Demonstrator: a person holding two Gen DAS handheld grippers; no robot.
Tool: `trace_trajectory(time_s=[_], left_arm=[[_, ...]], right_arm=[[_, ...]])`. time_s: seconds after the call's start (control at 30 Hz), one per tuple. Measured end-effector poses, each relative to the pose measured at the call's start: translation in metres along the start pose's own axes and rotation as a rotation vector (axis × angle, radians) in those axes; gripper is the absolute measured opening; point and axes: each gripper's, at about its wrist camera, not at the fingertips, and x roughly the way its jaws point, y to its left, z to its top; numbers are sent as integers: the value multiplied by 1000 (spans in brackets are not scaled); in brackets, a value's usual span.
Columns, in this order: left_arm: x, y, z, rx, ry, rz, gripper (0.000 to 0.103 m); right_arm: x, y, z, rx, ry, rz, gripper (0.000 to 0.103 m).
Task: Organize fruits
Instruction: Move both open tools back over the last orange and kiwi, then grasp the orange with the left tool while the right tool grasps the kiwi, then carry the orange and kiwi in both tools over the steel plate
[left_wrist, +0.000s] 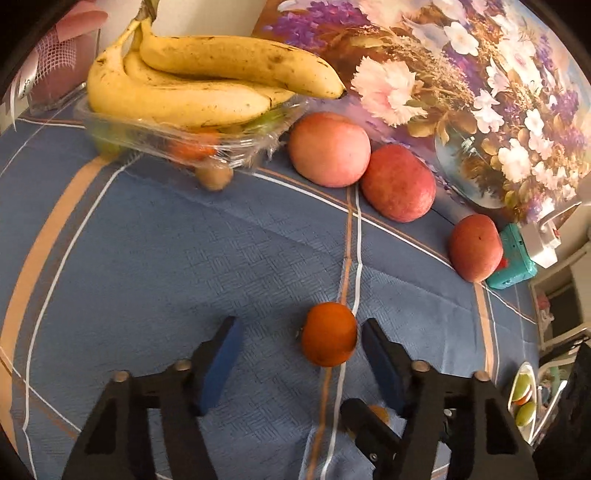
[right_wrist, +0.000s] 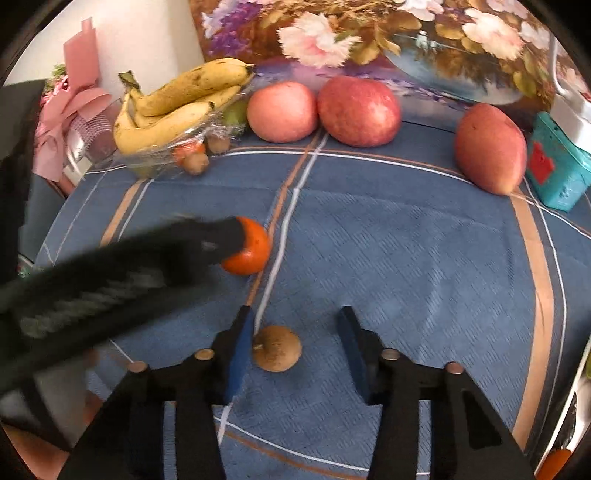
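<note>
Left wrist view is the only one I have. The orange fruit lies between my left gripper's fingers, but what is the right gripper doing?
Observer: The right gripper is open around a small brown fruit that lies on the blue tablecloth.
Operator: Does it hold that fruit?
Observer: No. The fruit sits close to one finger, and the other finger stands apart from it.
Operator: Are there more brown fruits?
Observer: Yes, two lie beside the clear tray: one in front and another behind it.
</note>
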Motion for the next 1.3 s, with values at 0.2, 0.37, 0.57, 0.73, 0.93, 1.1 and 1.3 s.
trace_trajectory(time_s=[0.2,0.37,0.57,0.73,0.93,1.1,1.3], left_arm=[[8,-1,1,-26,21,-88,36],[4,-2,-3,-27,22,-87,34],[-9,10,-9,-92,31,-76,34],[-29,15,-15,-113,19,-33,34],[-56,17,-32,-178,9,-41,34],[-80,-3,-53,-160,-19,-24,34],[-99,-26,-86,-149,-17,2,34]], right_arm=[[-1,3,0,-23,-5,40,31],[-2,4,0,-26,0,48,30],[-4,9,-2,-33,17,57,26],[-6,13,-5,-36,25,46,26],[-20,14,-11,-24,44,30,26],[-45,14,-19,-23,35,15,26],[-77,0,-40,-8,24,-22,26]])
